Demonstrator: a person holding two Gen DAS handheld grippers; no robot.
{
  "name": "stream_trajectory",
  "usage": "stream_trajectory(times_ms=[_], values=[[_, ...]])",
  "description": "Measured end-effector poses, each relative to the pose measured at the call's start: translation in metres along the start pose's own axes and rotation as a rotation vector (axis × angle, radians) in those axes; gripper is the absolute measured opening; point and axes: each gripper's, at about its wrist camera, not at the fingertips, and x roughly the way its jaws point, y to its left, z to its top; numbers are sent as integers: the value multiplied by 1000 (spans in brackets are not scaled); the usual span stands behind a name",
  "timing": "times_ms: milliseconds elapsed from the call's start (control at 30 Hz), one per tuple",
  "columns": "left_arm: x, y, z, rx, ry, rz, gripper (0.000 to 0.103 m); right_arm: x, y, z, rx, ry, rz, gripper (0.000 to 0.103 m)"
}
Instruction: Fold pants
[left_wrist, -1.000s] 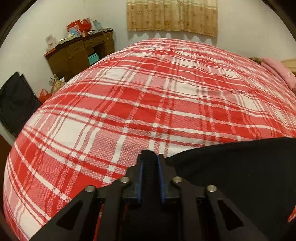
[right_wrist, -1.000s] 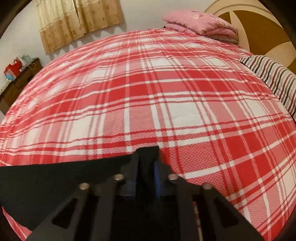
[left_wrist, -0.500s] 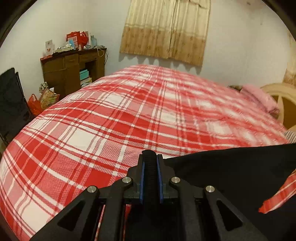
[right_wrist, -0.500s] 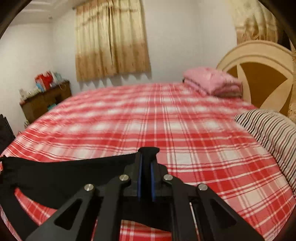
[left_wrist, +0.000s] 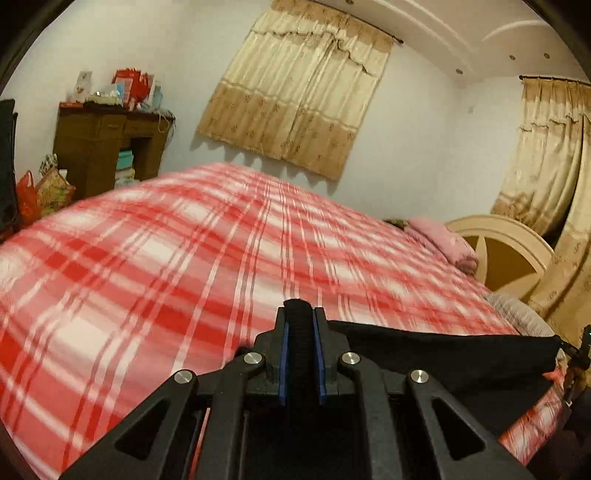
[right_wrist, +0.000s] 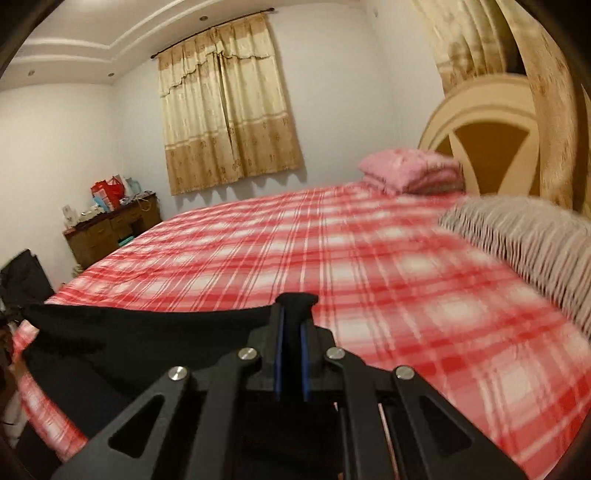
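Left wrist view: my left gripper (left_wrist: 300, 325) is clamped tight on a bunched edge of the black pants (left_wrist: 443, 354), the cloth filling the narrow gap between my blue pads. From my jaws the pants stretch taut to the right, lifted over the near edge of the bed (left_wrist: 184, 258), which wears a red and white plaid sheet. At the bed's far right corner lies a folded pink blanket (left_wrist: 443, 240) beside a cream headboard (left_wrist: 509, 251). A brown dresser (left_wrist: 107, 147) stands by the far left corner, under beige curtains (left_wrist: 295, 92).

Right wrist view: my right gripper (right_wrist: 291, 314) is likewise pinched shut on the pants (right_wrist: 147, 332), black cloth poking up between the pads. The fabric runs left from my jaws, hanging above the bed's near edge (right_wrist: 369, 258). A striped pillow (right_wrist: 524, 240) lies along the right edge, blurred.
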Motion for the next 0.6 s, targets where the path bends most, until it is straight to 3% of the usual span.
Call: stream_trajectory(times_ms=[167, 300, 467, 533, 600], values=[[-16, 13, -33, -32, 52, -27, 12, -16, -4, -42, 12, 93, 12, 10], [-24, 17, -48, -10, 97, -6, 15, -18, -20, -72, 47, 167, -10, 12], [-45, 19, -59, 41, 124, 22, 22, -15, -27, -83, 57, 223, -42, 20], [-53, 23, -63, 45, 134, 35, 31, -17, -29, -82, 62, 222, -71, 30], [-61, 30, -70, 43, 144, 80, 49, -18, -32, -80, 71, 218, -104, 41]])
